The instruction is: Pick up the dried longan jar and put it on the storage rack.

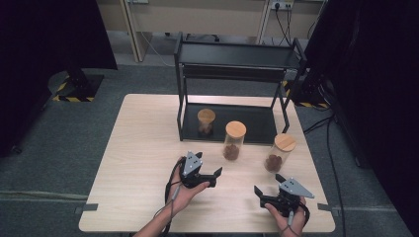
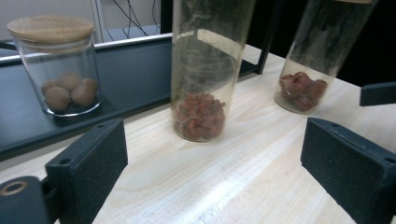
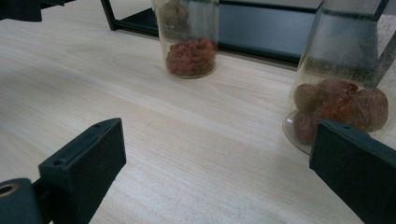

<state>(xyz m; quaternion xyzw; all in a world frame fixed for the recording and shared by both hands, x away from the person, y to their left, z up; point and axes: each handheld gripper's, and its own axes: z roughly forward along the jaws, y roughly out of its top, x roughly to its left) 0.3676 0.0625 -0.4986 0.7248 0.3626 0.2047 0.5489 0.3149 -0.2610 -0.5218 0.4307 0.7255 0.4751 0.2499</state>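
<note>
While one short jar [image 1: 206, 122] already sits on the black rack's shelf [image 1: 257, 129], we hold both grippers, left [image 1: 211, 177] and right [image 1: 269, 191], spread wide and empty, facing the two tall jars, middle [image 1: 233, 140] and right [image 1: 279, 152], on the table [image 1: 138, 163], ready to grasp them.

No text, label, brand or number can be read on anything in these pictures

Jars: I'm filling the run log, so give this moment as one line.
left gripper open, facing middle jar | right gripper open, near right jar | short jar on rack shelf
</note>
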